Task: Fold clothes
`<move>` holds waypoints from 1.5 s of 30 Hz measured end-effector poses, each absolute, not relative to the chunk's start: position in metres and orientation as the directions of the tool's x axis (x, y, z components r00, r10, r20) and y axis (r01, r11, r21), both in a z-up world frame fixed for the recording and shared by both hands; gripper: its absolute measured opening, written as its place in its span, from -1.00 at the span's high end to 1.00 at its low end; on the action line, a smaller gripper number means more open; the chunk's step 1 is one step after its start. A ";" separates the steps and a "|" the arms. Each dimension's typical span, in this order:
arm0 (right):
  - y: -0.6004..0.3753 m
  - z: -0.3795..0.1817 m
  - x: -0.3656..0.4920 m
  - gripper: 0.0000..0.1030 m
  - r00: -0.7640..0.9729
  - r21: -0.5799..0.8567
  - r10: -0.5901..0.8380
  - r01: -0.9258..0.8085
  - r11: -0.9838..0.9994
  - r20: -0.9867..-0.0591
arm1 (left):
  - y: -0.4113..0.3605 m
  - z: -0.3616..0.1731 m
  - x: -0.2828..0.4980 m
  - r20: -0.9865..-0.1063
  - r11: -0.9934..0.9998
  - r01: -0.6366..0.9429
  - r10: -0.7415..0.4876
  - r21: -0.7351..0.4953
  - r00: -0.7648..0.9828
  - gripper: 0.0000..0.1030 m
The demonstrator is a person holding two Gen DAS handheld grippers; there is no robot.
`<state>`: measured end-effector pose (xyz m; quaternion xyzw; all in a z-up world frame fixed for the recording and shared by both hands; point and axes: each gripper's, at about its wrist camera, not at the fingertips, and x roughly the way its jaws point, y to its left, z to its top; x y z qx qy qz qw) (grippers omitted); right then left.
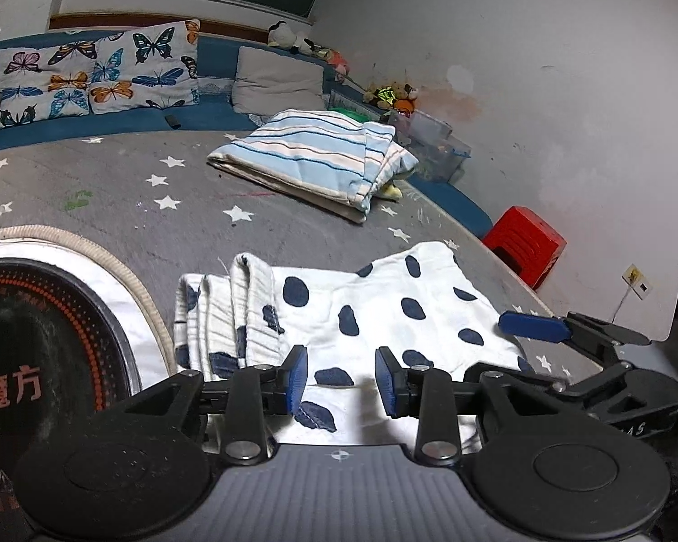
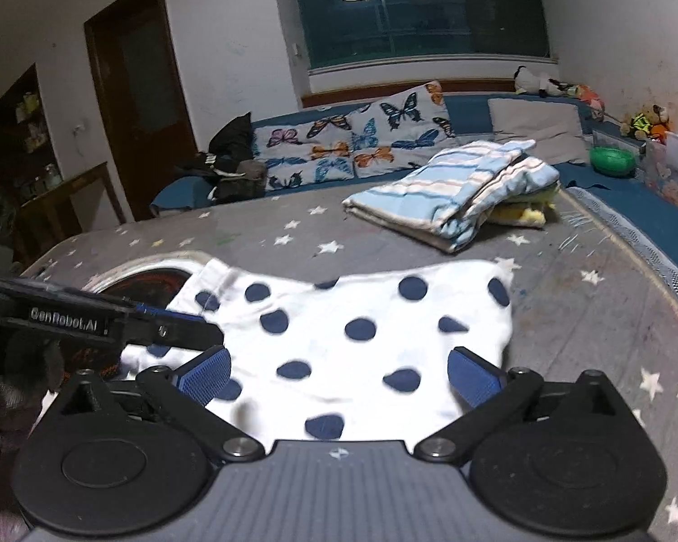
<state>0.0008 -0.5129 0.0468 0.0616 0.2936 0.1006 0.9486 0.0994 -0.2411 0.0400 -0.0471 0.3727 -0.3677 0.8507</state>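
Note:
A white garment with navy dots lies folded flat on the grey star-print bed cover, its ribbed band bunched at the left end. My left gripper hovers low over its near edge, the jaws a little apart with only cloth showing below the gap, nothing pinched. My right gripper stands wide open above the same garment, its blue pads on either side of the near part and off the cloth. One of its fingers shows at the right of the left wrist view.
A folded blue-striped blanket lies further back on the bed. A round black item with red lettering on a white, beige-edged cloth sits left of the garment. Butterfly pillows, a grey pillow, toy bins and a red stool line the far edges.

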 end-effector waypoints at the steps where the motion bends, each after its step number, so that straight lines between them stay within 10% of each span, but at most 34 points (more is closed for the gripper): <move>1: -0.513 0.044 0.000 -1.00 0.804 0.177 0.224 -0.150 0.973 -0.551 | -0.241 0.040 0.099 -0.599 0.726 0.589 -0.660 -0.355 0.453 0.31; 30: -0.537 0.032 0.022 -1.00 0.786 0.228 0.207 -0.087 0.970 -0.582 | -0.236 0.044 0.110 -0.591 0.752 0.536 -0.646 -0.384 0.484 0.17; 45: -0.517 0.030 -0.029 -1.00 0.792 0.000 0.054 -0.068 0.998 -0.608 | -0.236 0.045 0.062 -0.590 0.735 0.636 -0.629 -0.236 0.507 0.10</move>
